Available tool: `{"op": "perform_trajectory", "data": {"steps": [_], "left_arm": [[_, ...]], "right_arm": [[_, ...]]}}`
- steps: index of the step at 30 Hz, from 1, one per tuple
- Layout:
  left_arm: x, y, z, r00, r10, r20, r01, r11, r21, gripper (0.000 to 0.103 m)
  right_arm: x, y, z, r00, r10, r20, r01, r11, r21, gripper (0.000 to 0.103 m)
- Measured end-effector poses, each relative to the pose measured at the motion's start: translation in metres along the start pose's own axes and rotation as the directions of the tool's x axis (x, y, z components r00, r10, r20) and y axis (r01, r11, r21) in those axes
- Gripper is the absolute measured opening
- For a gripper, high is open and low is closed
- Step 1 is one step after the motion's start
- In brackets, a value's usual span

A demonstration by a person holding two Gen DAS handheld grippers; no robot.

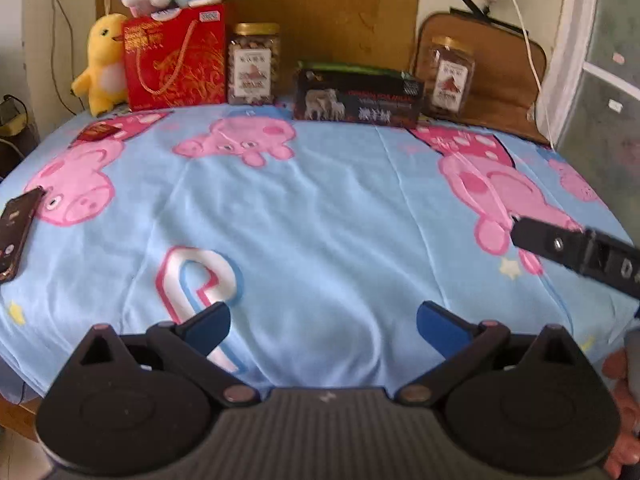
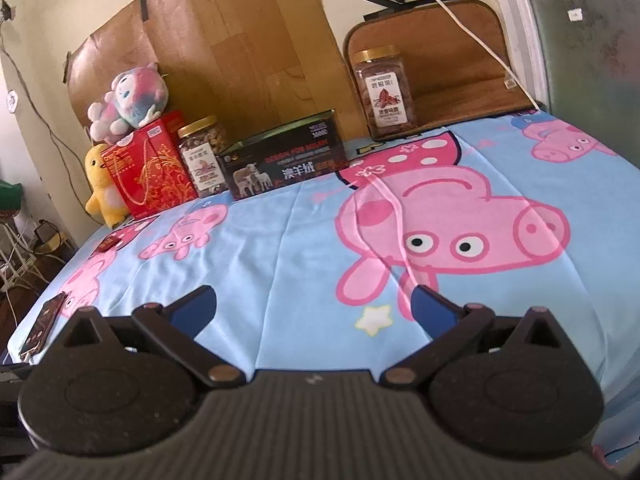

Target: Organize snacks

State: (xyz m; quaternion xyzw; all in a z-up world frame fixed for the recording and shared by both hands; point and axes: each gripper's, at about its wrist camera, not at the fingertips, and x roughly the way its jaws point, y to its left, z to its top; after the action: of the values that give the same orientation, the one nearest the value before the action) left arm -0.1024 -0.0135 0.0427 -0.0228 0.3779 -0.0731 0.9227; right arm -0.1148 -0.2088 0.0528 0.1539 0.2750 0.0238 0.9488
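Our left gripper [image 1: 322,322] and right gripper [image 2: 314,306] both have their blue fingers spread wide, holding nothing. Below is soft, wrinkly pig-print bed sheet [image 2: 304,240]. At twelve o'clock, a dark flat box [image 2: 286,160], a red bag [image 2: 148,168] and one nut jar [image 2: 202,158] stand together. The other jar [image 2: 384,90] waits alone at one o'clock, so we think work remains.

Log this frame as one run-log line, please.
left gripper: open, empty | right gripper: open, empty | snack jars: at far edge, untouched | dark box: between jars
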Motion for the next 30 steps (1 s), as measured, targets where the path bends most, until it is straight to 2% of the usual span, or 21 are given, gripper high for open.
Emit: {"op": "perform_trajectory", "data": {"steps": [7,11,14,18,22,30], "left_arm": [[-0.004,0.023,0.036,0.999,-0.016,0.05,0.02,0.997,-0.071,0.103],[-0.014,0.031,0.064,0.987,0.07,0.146,-0.06,0.996,-0.07,0.103],[-0.018,0.036,0.075,0.975,0.115,0.189,-0.096,0.99,-0.104,0.103],[-0.014,0.037,0.073,0.975,0.129,0.181,-0.111,0.988,-0.103,0.103],[-0.007,0.033,0.066,0.98,0.129,0.15,-0.118,0.99,-0.083,0.103],[-0.009,0.025,0.059,0.979,0.139,0.148,-0.132,0.99,-0.056,0.103]], "right_arm": [[0.0,0.011,0.015,0.999,0.041,-0.008,-0.041,0.998,-0.046,0.103],[-0.007,0.021,0.03,0.997,0.078,0.012,-0.078,0.996,-0.042,0.103],[-0.012,0.028,0.031,0.996,0.078,0.036,-0.077,0.997,-0.033,0.103],[-0.012,0.032,0.015,0.997,0.074,0.035,-0.073,0.997,-0.038,0.103],[-0.009,0.037,0.005,0.996,0.086,-0.012,-0.087,0.995,-0.048,0.103],[-0.014,0.037,0.005,0.997,0.079,0.015,-0.078,0.996,-0.052,0.103]]}}
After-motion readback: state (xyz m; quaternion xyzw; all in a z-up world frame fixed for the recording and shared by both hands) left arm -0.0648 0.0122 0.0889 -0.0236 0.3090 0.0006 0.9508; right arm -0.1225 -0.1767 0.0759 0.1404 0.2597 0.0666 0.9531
